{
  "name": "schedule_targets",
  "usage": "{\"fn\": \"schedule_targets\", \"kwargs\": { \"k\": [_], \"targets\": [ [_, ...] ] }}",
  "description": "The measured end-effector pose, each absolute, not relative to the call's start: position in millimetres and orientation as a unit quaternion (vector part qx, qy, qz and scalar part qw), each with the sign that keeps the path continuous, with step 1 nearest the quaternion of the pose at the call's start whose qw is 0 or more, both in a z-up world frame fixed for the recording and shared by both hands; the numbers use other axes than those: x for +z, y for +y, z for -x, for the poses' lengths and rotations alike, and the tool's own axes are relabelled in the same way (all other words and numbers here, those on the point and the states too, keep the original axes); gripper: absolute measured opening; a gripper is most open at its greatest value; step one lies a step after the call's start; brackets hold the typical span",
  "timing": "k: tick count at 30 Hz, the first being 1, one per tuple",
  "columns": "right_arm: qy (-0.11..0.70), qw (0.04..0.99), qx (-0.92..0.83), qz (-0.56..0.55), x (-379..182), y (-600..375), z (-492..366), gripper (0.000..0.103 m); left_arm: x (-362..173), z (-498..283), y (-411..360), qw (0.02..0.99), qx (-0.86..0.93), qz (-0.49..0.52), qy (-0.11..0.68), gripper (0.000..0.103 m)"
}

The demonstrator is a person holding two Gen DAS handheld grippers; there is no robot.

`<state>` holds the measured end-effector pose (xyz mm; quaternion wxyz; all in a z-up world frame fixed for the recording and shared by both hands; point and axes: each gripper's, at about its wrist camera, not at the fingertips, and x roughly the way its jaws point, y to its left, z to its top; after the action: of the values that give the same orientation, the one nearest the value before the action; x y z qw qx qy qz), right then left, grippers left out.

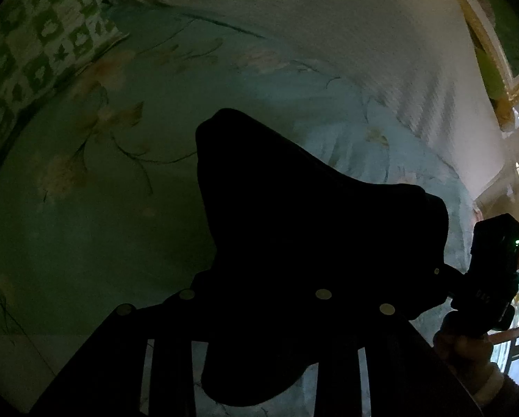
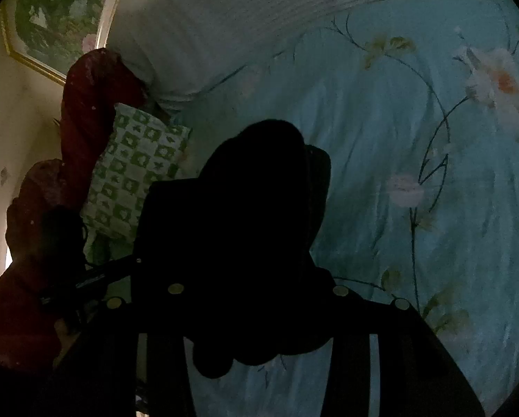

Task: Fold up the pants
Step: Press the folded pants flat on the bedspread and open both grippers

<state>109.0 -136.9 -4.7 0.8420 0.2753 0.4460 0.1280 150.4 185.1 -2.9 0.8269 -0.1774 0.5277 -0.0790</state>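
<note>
Both views are dim, and the pants (image 1: 294,226) show only as a black shape with no seams or folds to make out. In the left wrist view the dark cloth rises in front of the left gripper (image 1: 256,299) and covers its fingertips, spreading up and to the right over the floral bedsheet (image 1: 85,208). The cloth hangs bunched between the gripper's frame bars, so the left jaws look closed on the pants, though the tips themselves are hidden. At the right edge of that view the right gripper (image 1: 492,271) appears as a black block with a small green light, held by a hand (image 1: 464,351), touching the far edge of the pants.

In the right wrist view the pants (image 2: 245,243) again fill the middle, heaped up over the right gripper (image 2: 259,295) and drooping below its frame. Its fingertips are buried in the cloth too, and the jaws seem clamped on the pants. To the left, the left gripper (image 2: 85,278) is a dark bar reaching into the same cloth.

The pants are held up off the bedsheet (image 2: 415,173) between the two grippers. Behind them lie a green and white checked pillow (image 2: 134,170), a dark red headboard (image 2: 85,111) just beside it, and a white ribbed blanket (image 2: 242,17) across the top of the bed. A gold-framed picture (image 2: 54,10) hangs on the wall
</note>
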Motion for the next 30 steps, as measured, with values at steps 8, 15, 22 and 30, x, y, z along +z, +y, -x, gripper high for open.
{"fn": "schedule_targets", "kwargs": {
  "k": [8,15,22,30],
  "targets": [
    [0.461,0.835,0.125,-0.273,-13,-130,-121,0.044,-16,-159,187,0.822,-0.068,0.181,0.536,0.03],
    [0.473,0.831,0.121,-0.268,-19,-127,-128,0.044,-27,-160,192,0.816,-0.067,0.186,0.543,0.03],
    [0.483,0.828,0.109,-0.265,-27,-129,-131,0.051,-35,-161,193,0.813,-0.066,0.185,0.548,0.038],
    [0.487,0.832,0.088,-0.251,-27,-131,-128,0.061,-36,-161,197,0.813,-0.054,0.178,0.551,0.05]
  ]
}}
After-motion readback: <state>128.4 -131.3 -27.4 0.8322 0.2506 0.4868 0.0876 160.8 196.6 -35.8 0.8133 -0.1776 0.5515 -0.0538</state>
